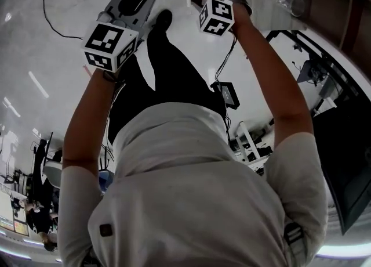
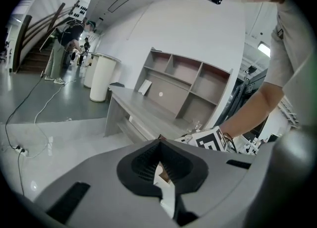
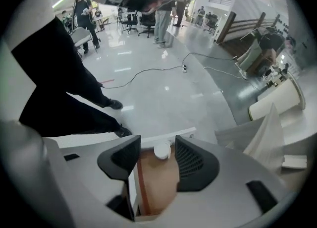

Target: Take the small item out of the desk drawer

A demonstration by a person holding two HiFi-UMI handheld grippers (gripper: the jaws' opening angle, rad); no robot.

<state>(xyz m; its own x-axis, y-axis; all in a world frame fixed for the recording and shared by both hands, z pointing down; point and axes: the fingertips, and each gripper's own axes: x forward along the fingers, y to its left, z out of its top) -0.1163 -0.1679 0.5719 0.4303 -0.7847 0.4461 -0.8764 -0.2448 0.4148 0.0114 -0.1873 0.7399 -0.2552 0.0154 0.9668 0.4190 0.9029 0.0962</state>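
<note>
Small white item (image 3: 162, 151): sits in the open drawer (image 3: 156, 187) just ahead of the right hand-held gripper (image 3: 157, 139), between its wide-spread jaws. Looks light, stiff, smooth; calls for a pinch across its round sides. Left hand-held gripper (image 2: 159, 142): jaws together.

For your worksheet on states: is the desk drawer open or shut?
Open: the drawer shows its brown inside, a small white item lying in it.
</note>
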